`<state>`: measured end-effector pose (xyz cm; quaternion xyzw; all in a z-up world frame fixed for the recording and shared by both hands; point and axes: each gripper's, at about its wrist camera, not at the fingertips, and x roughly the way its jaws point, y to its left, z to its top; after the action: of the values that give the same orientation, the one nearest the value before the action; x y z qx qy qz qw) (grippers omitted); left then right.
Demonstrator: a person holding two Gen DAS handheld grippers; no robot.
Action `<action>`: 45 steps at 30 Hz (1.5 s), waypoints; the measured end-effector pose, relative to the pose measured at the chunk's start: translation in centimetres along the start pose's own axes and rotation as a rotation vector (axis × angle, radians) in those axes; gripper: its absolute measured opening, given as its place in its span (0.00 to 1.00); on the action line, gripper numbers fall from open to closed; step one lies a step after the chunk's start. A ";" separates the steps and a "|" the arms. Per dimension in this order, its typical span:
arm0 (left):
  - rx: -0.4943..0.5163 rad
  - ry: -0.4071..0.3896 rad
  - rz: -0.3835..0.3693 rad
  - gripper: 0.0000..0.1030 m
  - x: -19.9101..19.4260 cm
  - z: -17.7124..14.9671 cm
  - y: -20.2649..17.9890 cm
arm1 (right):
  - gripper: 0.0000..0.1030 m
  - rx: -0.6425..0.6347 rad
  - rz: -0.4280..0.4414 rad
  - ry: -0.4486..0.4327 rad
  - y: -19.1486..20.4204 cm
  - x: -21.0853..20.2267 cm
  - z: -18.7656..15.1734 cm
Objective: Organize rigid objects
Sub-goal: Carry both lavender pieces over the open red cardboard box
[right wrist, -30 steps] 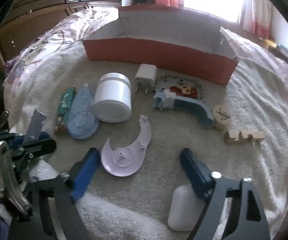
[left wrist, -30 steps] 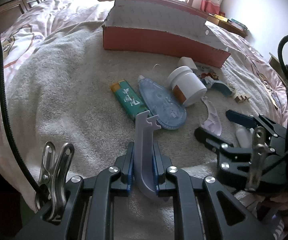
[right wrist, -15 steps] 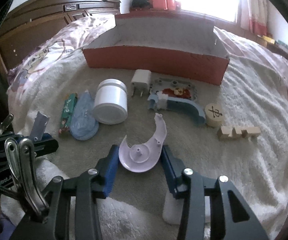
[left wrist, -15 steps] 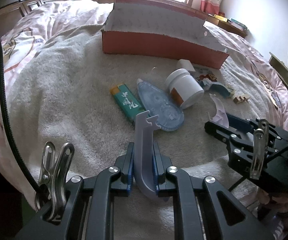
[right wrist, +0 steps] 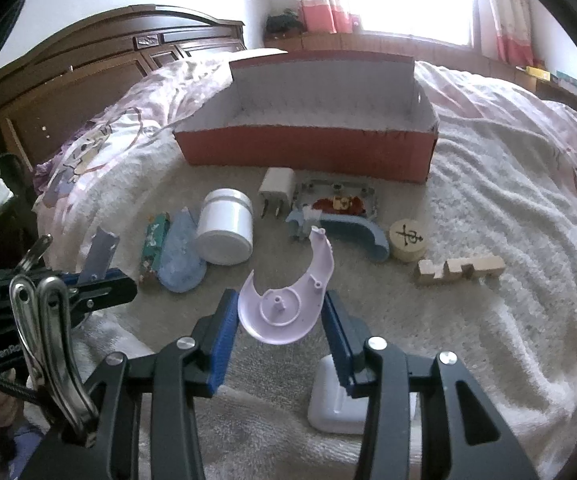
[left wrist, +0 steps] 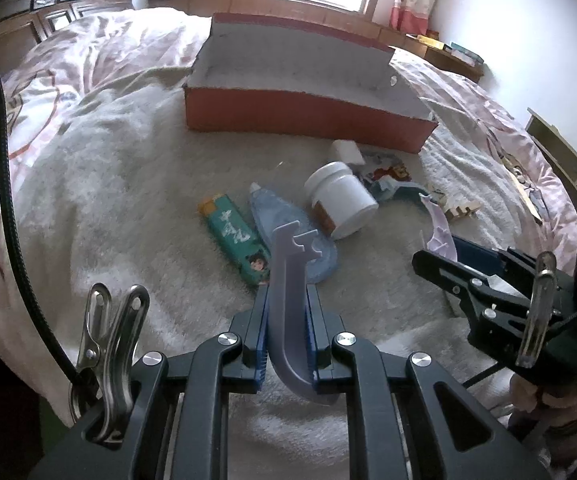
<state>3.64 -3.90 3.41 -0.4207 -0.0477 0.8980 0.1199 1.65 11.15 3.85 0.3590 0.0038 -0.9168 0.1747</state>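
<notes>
Readable text is scarce. The green lighter (left wrist: pixel 235 242) carries white Chinese chars down its side, approx. two, too blurred to read for sure, w/ a small cartoon face printed near its lower end. The round wooden piece (right wrist: pixel 407 239) has one black Chinese char inked on its top face, prob. a chess-piece marking; strokes not sharp enough to name. On the left gripper (right wrist: pixel 100 276) body, as seen from the right wrist view, white lettering reads "GenRo", the rest cut off by the metal clip (right wrist: pixel 44 344). No legible print on the white jar (right wrist: pixel 226 227), the charger (right wrist: pixel 276 192) or the red box (right wrist: pixel 308 152).
</notes>
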 end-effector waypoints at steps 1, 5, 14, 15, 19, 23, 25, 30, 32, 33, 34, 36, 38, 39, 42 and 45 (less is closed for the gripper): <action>0.006 -0.005 -0.002 0.16 -0.1 0.3 -0.2 | 0.43 -0.003 0.003 -0.002 0.0 -0.1 0.1; 0.030 -0.024 -0.009 0.16 -0.3 1.3 -0.8 | 0.43 -0.012 0.014 -0.013 0.1 -0.6 0.7; 0.076 -0.064 -0.017 0.16 -0.3 4.8 -1.8 | 0.43 -0.012 0.027 -0.022 -0.8 -0.8 2.6; 0.080 -0.070 -0.017 0.16 -0.3 5.3 -1.9 | 0.43 -0.009 0.028 -0.023 -1.0 -0.8 2.9; 0.089 -0.085 -0.021 0.16 0.0 7.3 -2.1 | 0.43 -0.009 0.027 -0.035 -1.8 -0.8 4.5; 0.091 -0.095 -0.027 0.16 0.5 9.8 -2.2 | 0.43 -0.018 0.025 -0.046 -2.4 -0.6 6.3; 0.099 -0.101 -0.026 0.16 0.8 11.2 -2.3 | 0.43 -0.017 0.022 -0.050 -2.9 -0.4 7.4; 0.119 -0.126 -0.013 0.16 1.5 14.1 -2.5 | 0.43 -0.015 0.024 -0.043 -4.0 0.6 10.1; 0.119 -0.127 -0.010 0.16 2.1 15.2 -2.4 | 0.43 -0.023 0.013 -0.046 -4.3 1.2 11.2; 0.115 -0.124 -0.012 0.16 2.4 15.9 -2.4 | 0.43 -0.026 0.006 -0.049 -4.5 1.5 11.9; 0.112 -0.122 -0.015 0.16 2.7 16.3 -2.3 | 0.43 -0.027 0.001 -0.053 -4.8 1.9 12.7; 0.100 -0.118 -0.018 0.16 3.5 17.5 -2.0 | 0.43 -0.025 -0.004 -0.057 -5.2 2.5 13.9; 0.087 -0.115 -0.017 0.16 4.3 18.4 -1.6 | 0.43 -0.016 -0.008 -0.057 -5.7 3.4 15.1; 0.080 -0.113 -0.015 0.16 4.7 18.9 -1.4 | 0.43 -0.007 -0.006 -0.053 -6.0 4.0 15.7; 0.066 -0.098 -0.001 0.16 6.2 20.0 -0.8 | 0.43 0.010 -0.004 -0.035 -6.7 5.7 16.8; 0.061 -0.086 0.016 0.16 7.7 21.1 -0.5 | 0.43 0.008 -0.016 -0.025 -7.1 7.2 17.9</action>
<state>-17.18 -1.15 11.28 -0.3782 -0.0220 0.9172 0.1235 -17.31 13.15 11.50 0.3481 0.0010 -0.9226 0.1660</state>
